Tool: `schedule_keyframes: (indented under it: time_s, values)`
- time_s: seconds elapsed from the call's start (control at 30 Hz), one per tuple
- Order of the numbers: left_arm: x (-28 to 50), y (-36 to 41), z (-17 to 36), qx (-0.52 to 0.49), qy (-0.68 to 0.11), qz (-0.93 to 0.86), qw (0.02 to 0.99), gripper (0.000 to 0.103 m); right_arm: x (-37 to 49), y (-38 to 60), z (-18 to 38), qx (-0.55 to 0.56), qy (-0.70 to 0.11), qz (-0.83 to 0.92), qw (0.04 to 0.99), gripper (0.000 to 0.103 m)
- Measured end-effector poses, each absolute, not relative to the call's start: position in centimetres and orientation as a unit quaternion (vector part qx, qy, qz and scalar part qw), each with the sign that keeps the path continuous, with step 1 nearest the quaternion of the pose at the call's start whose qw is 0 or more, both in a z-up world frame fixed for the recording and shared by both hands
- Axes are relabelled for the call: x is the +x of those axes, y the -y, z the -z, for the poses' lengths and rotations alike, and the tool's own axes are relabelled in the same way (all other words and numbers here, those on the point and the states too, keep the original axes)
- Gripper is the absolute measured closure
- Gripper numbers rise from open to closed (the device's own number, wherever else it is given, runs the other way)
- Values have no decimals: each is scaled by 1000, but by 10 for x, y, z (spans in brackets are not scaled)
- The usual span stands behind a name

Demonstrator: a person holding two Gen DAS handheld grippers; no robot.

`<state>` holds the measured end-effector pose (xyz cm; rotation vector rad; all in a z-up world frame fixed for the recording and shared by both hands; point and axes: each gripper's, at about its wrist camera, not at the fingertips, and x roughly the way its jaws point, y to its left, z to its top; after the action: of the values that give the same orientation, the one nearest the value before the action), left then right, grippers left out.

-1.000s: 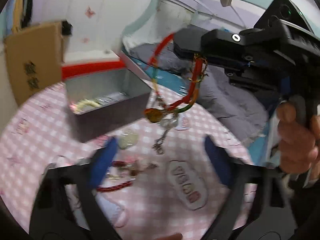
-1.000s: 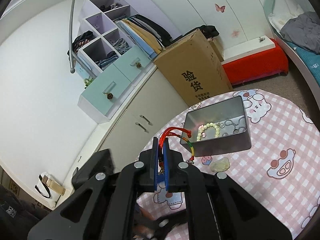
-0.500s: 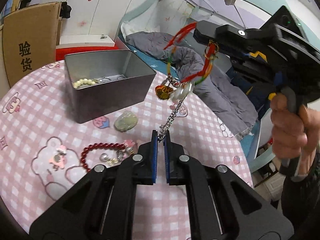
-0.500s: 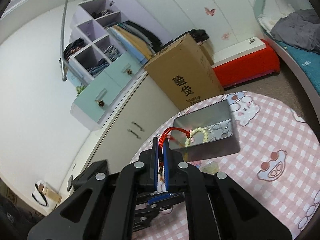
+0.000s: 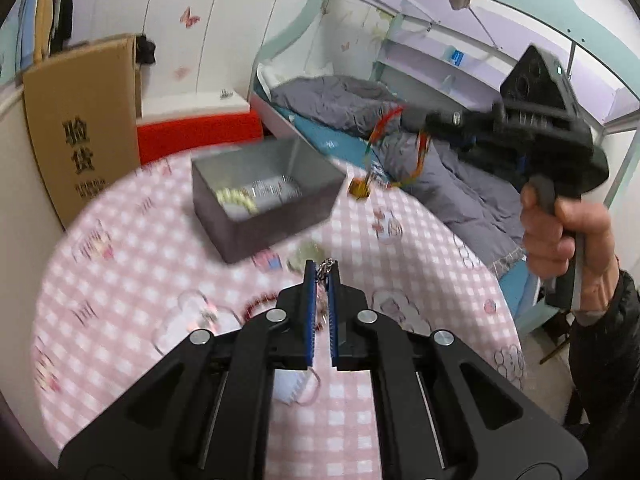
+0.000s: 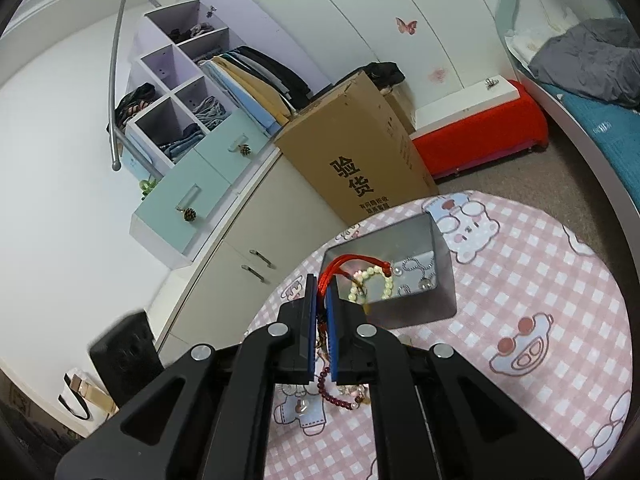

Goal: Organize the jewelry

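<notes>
A grey metal box (image 5: 264,196) stands on the pink checked table and holds a pale bead bracelet (image 5: 234,200) and a silver chain; it also shows in the right wrist view (image 6: 436,280). My right gripper (image 6: 322,284) is shut on a red cord necklace (image 6: 348,262) and holds it in the air beside the box; its cord and amber pendant (image 5: 360,190) hang right of the box. My left gripper (image 5: 321,270) is shut on a silver chain (image 5: 326,266) low over the table.
A dark red bead bracelet (image 6: 336,396) and small charms lie on the table near me. A pale green stone (image 5: 306,254) lies in front of the box. A cardboard carton (image 6: 352,152) stands behind the table, a bed (image 5: 440,176) to its right.
The silver chain has come away from the necklace and stays in my left gripper. My right gripper has carried the red cord necklace back toward the box. The left view has pulled back.
</notes>
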<state>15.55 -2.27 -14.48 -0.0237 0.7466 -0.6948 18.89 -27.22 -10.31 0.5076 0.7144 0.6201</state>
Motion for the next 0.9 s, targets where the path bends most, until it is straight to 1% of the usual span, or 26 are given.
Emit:
schedule_keyframes:
  time_s: [0.2,0.43,0.57,0.8,0.9]
  values:
    - [188,22,100,5,-327,320,889,98,204,260,78,213,-325,-303,870,100]
    - [232,32,64,6,-326,290,900,98,228,245,52,160,-314,-284,892,100]
    - [248,41,58,7,-339,279,899,98,244,235,58,133,-331,-266,896,100]
    - [265,50,63,9,-358,260,897,97,262,223,82,105,-362,-243,894,100]
    - [270,55,68,22,-374,241,895,96,272,223,96,98,-383,-222,891,95]
